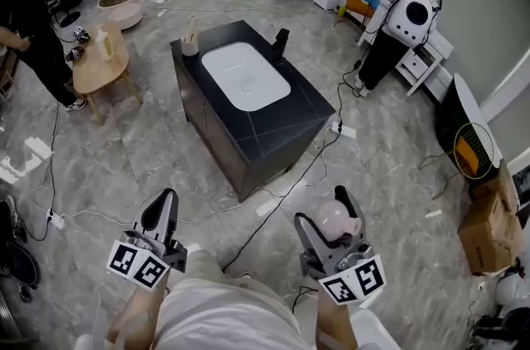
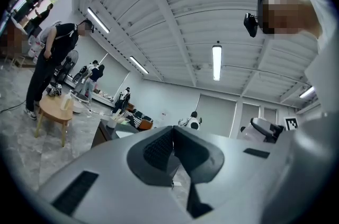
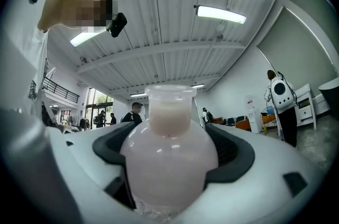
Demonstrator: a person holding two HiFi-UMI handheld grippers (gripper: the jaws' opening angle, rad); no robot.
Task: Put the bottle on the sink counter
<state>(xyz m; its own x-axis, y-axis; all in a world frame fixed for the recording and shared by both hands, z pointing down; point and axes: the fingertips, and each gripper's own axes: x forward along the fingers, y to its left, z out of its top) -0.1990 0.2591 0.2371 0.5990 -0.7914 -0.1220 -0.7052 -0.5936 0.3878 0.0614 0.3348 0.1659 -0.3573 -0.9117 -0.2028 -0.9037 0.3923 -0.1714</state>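
My right gripper [image 1: 330,217] is shut on a pale pink bottle [image 1: 334,219], held low at the bottom right of the head view. In the right gripper view the bottle [image 3: 168,150] fills the space between the jaws, cap end pointing away toward the ceiling. My left gripper [image 1: 162,211] is at the bottom left, its jaws closed together with nothing between them; the left gripper [image 2: 174,157] points upward at the room. The black sink counter [image 1: 273,120] with a white basin [image 1: 245,75] and a black faucet [image 1: 280,45] stands well ahead of both grippers.
A cup with sticks [image 1: 190,42] sits on the counter's far left corner. A round wooden table [image 1: 99,63] and a person in black [image 1: 33,17] are at left. Cables [image 1: 286,191] run across the floor. Cardboard boxes [image 1: 490,228] stand at right; another person [image 1: 397,26] is behind.
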